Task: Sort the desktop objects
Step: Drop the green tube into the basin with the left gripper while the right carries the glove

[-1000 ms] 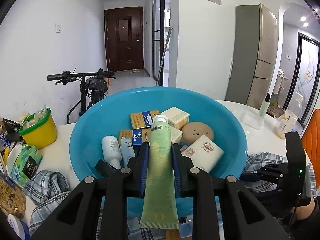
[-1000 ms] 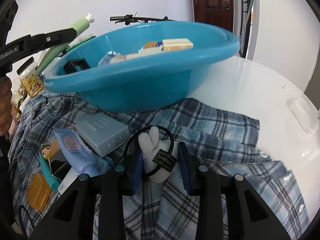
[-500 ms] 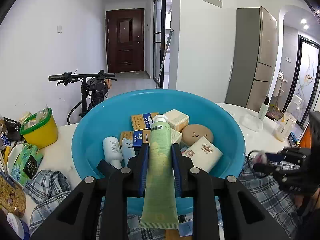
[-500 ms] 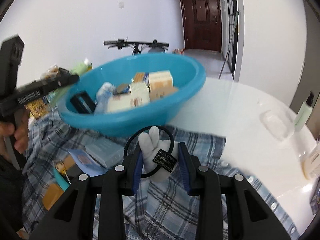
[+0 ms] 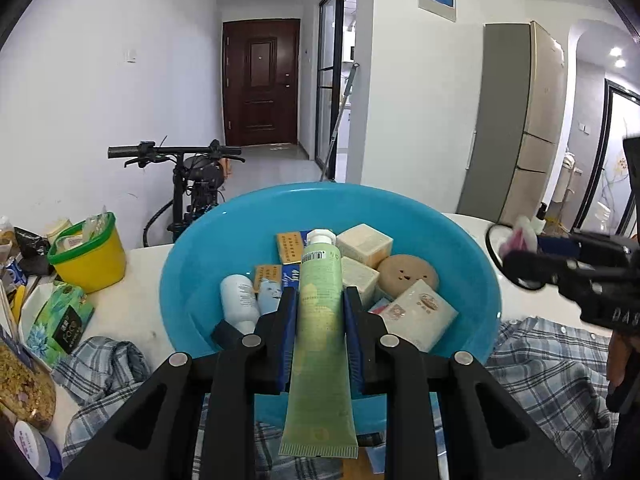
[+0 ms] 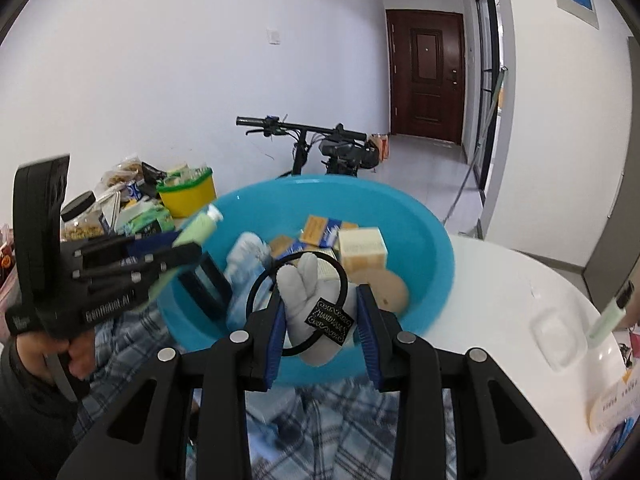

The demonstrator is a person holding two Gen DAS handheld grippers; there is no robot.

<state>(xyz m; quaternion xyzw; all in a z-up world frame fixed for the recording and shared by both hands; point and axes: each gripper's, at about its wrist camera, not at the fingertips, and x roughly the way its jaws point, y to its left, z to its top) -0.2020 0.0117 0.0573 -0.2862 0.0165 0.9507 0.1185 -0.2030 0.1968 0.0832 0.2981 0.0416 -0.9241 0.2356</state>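
Note:
My left gripper (image 5: pixel 320 300) is shut on a green tube (image 5: pixel 320 344), held above the near rim of the blue basin (image 5: pixel 192 280). The basin holds boxes, small bottles and a round brown puff (image 5: pixel 408 274). My right gripper (image 6: pixel 320 304) is shut on a white plush hair tie with a black band (image 6: pixel 308 300), raised over the near right side of the basin (image 6: pixel 432 248). The right gripper also shows in the left wrist view (image 5: pixel 520 256), at the basin's right rim. The left gripper also shows in the right wrist view (image 6: pixel 188 244), at the basin's left rim.
A plaid shirt (image 5: pixel 552 364) lies on the white table (image 6: pixel 520 280) under and around the basin. A yellow tub (image 5: pixel 90 256), a green pack and snack jars stand at the left. A clear dish (image 6: pixel 560 336) and a slim bottle (image 6: pixel 608 312) are at the right. A bicycle stands behind.
My right gripper has lifted the hair tie off the shirt and carried it up over the basin. The left gripper holds the tube almost where it was.

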